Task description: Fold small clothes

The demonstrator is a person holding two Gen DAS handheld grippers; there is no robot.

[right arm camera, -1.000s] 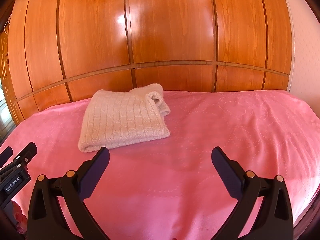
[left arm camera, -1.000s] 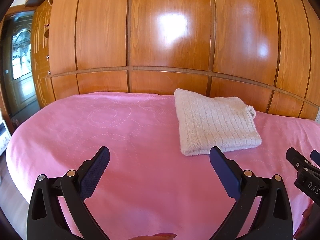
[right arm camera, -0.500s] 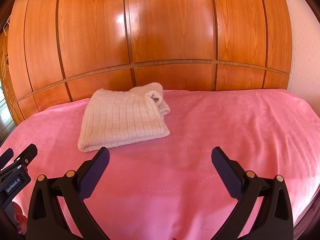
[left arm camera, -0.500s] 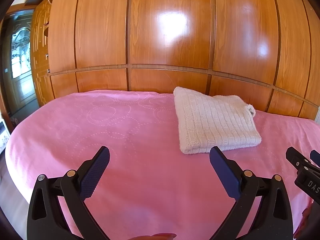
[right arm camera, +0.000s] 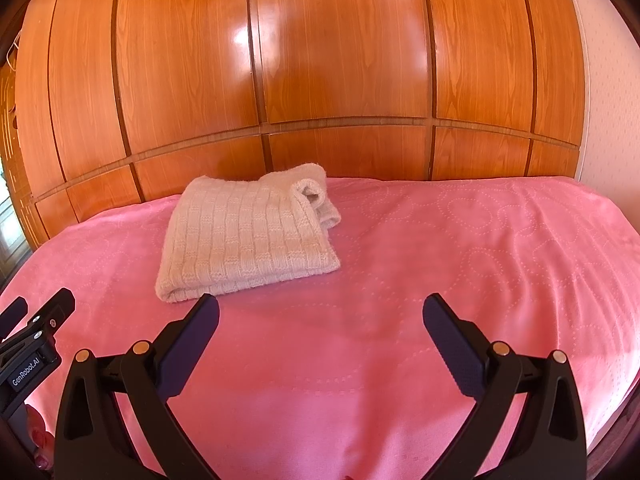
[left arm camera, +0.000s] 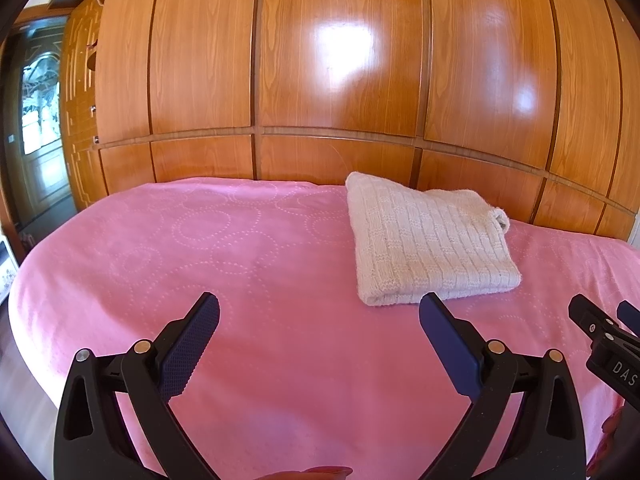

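A cream knitted garment point(left arm camera: 428, 240) lies folded into a neat rectangle on the pink bedspread point(left arm camera: 200, 248), near the wooden wall. In the right wrist view the same garment point(right arm camera: 248, 236) sits ahead and to the left, one rolled edge at its far right corner. My left gripper point(left arm camera: 319, 312) is open, held above the spread short of the garment, with nothing between its fingers. My right gripper point(right arm camera: 321, 312) is open too, just right of the garment's near edge and clear of it. Each gripper's tip shows at the edge of the other's view.
Glossy wooden wardrobe panels point(left arm camera: 340, 80) rise directly behind the bed. A doorway with a glazed door point(left arm camera: 40, 120) stands at the far left. The bedspread point(right arm camera: 500, 248) stretches bare to the right of the garment, dropping off at the bed's right edge beside a pale wall point(right arm camera: 604, 80).
Both views have shifted very slightly, the bed and garment sitting a touch higher in frame. Both grippers stay open and the garment has not moved.
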